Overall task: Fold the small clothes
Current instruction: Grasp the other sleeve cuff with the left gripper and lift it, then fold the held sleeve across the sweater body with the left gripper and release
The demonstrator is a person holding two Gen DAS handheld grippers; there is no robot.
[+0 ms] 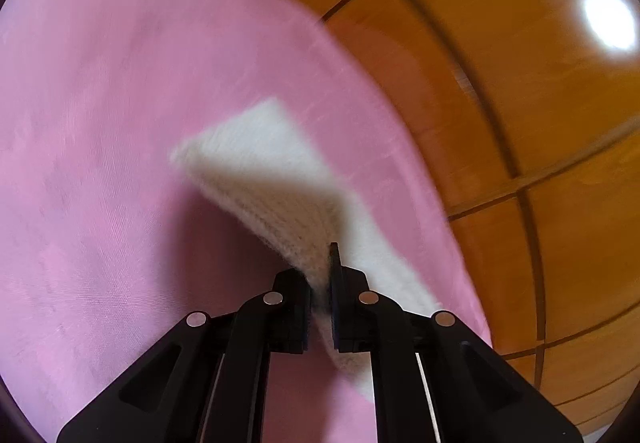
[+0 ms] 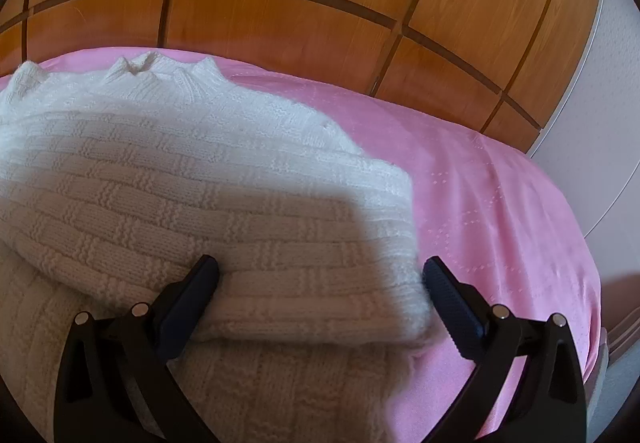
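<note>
A small white knit sweater point(image 2: 168, 171) lies on a pink sheet point(image 2: 500, 203), its collar toward the far wooden panels and one side folded over the body. My right gripper point(image 2: 320, 275) is open, its fingers astride the folded edge of the sweater. In the left wrist view my left gripper point(image 1: 320, 275) is shut on a part of the white sweater point(image 1: 272, 179), which it holds lifted above the pink sheet point(image 1: 100, 123); the view is blurred by motion.
Wooden panels point(image 2: 280, 11) with dark grooves stand behind the pink sheet, and they also show in the left wrist view point(image 1: 520, 103). A white wall point(image 2: 600, 123) is at the right. The sheet's edge drops off at the right.
</note>
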